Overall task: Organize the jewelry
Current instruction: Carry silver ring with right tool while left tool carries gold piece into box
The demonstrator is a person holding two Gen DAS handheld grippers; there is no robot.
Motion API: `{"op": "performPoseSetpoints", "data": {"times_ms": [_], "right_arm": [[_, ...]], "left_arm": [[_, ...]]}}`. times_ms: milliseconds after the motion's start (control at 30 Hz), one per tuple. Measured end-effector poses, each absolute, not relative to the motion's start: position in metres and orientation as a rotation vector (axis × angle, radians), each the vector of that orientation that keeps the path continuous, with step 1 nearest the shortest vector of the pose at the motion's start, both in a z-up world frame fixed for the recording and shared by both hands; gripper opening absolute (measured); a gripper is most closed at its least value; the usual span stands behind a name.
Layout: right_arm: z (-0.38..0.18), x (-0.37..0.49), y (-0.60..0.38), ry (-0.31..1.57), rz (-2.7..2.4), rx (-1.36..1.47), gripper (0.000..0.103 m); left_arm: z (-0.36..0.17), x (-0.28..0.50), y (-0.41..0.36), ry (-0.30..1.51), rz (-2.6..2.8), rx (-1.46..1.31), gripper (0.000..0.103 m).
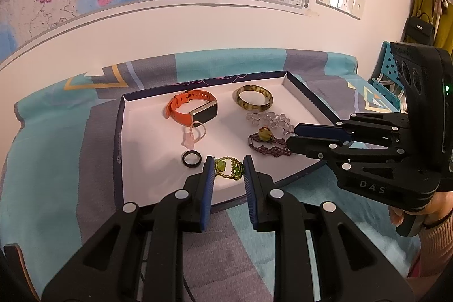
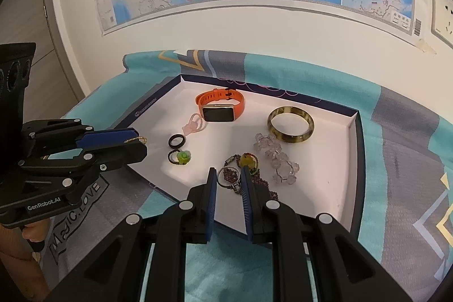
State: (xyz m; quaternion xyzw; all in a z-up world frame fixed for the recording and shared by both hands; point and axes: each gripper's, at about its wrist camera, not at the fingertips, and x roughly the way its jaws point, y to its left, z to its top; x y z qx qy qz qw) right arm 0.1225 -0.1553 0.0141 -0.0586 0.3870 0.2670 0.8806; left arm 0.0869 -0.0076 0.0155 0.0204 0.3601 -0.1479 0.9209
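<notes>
My left tongs stand parted, empty, over the green bead ring in the white tray. My right tongs, likewise parted, empty, hover above the purple bead bracelet.

Warm, even indoor light, soft shadows, pics sharp at centre, strong fisheye bend w/ dark vignette at corners.
</notes>
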Motion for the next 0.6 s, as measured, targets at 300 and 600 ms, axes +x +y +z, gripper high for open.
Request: {"op": "performPoseSetpoints", "data": {"times_ms": [300,600], "right_arm": [[0.0115,0.1259,-0.1562,0.818,0.551,-0.12,0.015],[0.009,0.1282,-0.1557,0.828,0.549,-0.118,0.015]], "left_arm": [[0.0116,0.0915,-0.0084,0.751,-0.296,0.038,0.021],[0.0098,0.0939,-0.0093,0.76,-0.294,0.037,0.021]]}}
